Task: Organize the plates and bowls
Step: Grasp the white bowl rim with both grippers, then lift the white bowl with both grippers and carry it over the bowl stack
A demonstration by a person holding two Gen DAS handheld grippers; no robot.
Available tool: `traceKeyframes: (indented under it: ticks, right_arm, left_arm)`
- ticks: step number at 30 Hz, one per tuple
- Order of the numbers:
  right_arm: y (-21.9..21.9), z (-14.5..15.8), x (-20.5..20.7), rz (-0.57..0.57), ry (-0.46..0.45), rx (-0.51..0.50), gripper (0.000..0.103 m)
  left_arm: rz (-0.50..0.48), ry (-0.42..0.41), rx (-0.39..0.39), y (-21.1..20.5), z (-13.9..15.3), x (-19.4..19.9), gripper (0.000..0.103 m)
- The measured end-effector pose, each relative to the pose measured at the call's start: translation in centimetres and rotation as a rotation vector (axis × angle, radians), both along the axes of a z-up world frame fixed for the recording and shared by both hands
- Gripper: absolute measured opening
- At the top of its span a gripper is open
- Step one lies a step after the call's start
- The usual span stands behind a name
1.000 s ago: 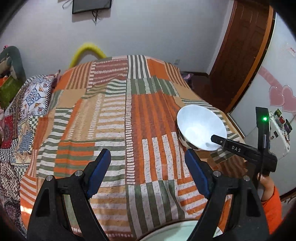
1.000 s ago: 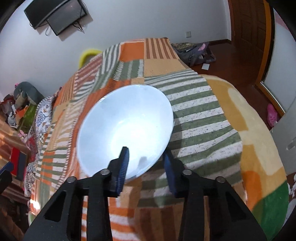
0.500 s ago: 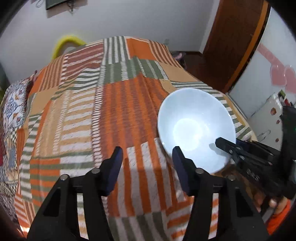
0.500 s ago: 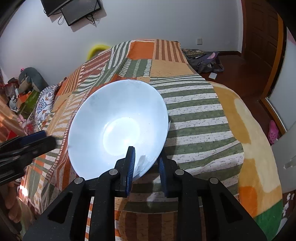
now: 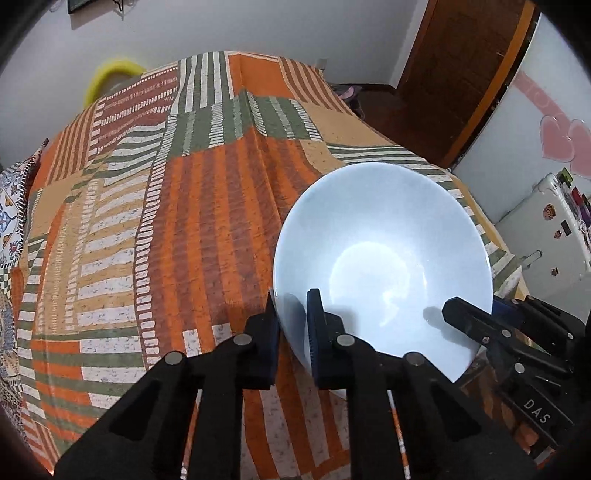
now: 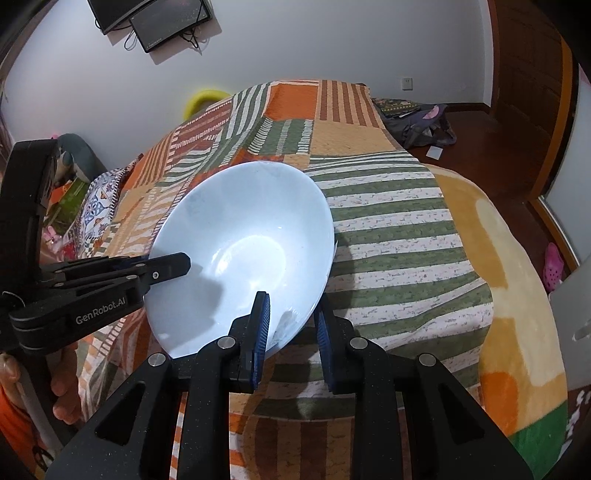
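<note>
Left gripper (image 5: pixel 291 332) clamped on the near rim of a white bowl (image 5: pixel 384 258), right gripper (image 6: pixel 291 328) pinching the same bowl's opposite rim, bowl held tilted above a bed (image 5: pixel 177 221) with a striped patchwork bedspread, wooden door (image 5: pixel 454 74) beyond

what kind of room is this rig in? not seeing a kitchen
Most likely a bedroom in a home. A bed under a striped patchwork bedspread fills both views, screens are mounted on the wall behind it, and a wooden door stands to one side. Both grippers grip a white bowl above the bed.
</note>
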State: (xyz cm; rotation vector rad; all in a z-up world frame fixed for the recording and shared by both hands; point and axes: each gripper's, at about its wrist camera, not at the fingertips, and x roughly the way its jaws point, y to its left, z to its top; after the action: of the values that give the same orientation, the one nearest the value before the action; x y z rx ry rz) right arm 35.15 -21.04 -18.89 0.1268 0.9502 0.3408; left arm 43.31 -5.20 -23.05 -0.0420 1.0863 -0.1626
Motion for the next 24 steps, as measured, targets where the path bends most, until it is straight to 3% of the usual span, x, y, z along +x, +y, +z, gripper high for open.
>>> traceKeyframes:
  ticks: [6, 24]
  right_arm:
    - [0.1, 0.7, -1.0, -0.001, 0.011, 0.023, 0.022]
    - [2.2, 6.4, -7.3, 0.042, -0.081, 0.067, 0.022]
  left_arm:
    - [0.01, 0.012, -0.003, 0.3, 0.7, -1.5, 0.012]
    - [0.056, -0.118, -0.023, 2.6, 8.0, -11.5, 0.012]
